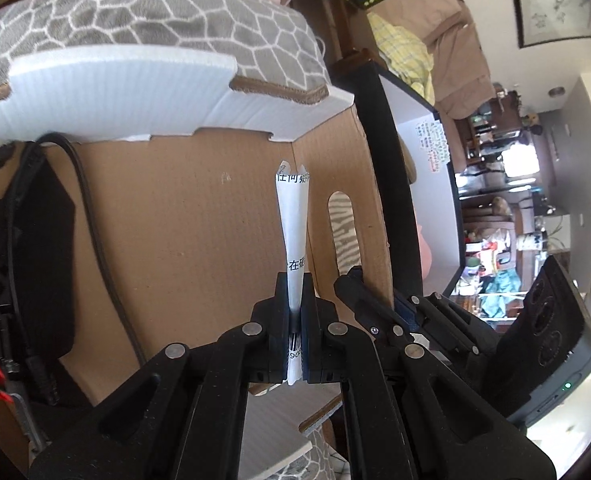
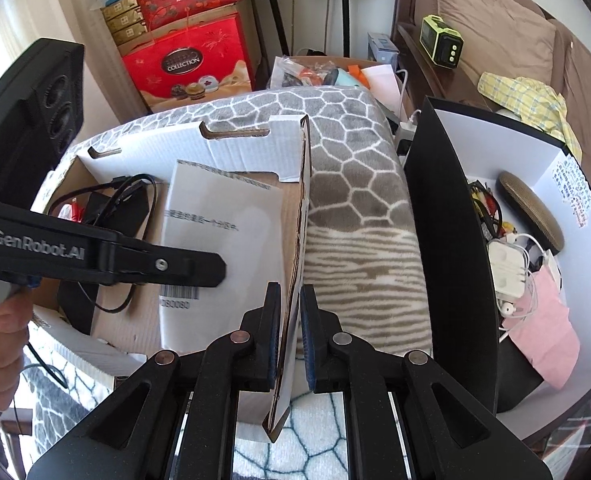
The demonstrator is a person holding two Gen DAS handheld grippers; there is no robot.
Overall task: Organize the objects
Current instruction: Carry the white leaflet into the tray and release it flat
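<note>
My left gripper (image 1: 294, 292) is shut on a white printed paper sheet (image 1: 293, 216), held edge-on inside the cardboard box (image 1: 199, 216). In the right wrist view the same sheet (image 2: 223, 240) hangs over the box's inside, with the left gripper's finger (image 2: 175, 268) across it. My right gripper (image 2: 289, 300) straddles the right wall of the box (image 2: 299, 240); its jaws stand slightly apart on either side of the wall. A black adapter with cables (image 2: 111, 208) lies in the box.
The box rests on a grey patterned blanket (image 2: 351, 168). A black-and-white bin (image 2: 447, 240) at right holds cables, white chargers (image 2: 507, 272) and pink cloth. Red gift boxes (image 2: 187, 64) stand behind. A sofa with a green device (image 2: 441, 46) is at the far right.
</note>
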